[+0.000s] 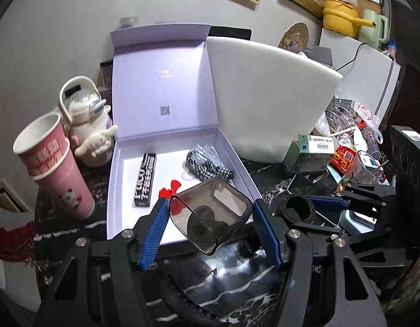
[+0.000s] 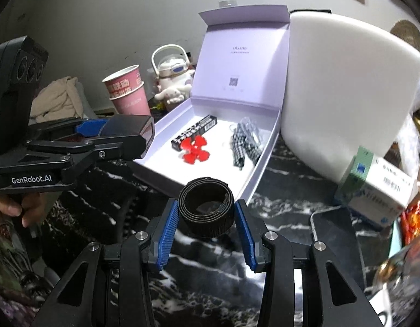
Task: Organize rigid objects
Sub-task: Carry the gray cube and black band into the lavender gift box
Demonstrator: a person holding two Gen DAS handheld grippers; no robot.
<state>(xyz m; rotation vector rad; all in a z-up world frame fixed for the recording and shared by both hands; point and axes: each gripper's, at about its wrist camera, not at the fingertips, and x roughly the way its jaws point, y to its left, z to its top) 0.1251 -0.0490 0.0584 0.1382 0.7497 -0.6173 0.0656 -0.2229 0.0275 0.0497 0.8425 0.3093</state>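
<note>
Your left gripper (image 1: pixel 210 215) clamps the tilted smoky container (image 1: pixel 210 214) above the box's (image 1: pixel 114 190) front wall, your right gripper (image 2: pixel 207 212) pinches the coiled strap (image 2: pixel 207 207); either may slip.

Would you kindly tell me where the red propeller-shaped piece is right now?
In the right wrist view, the red propeller piece lies inside the open white box, touching the black rectangular pack and left of the checkered bundle.
</note>
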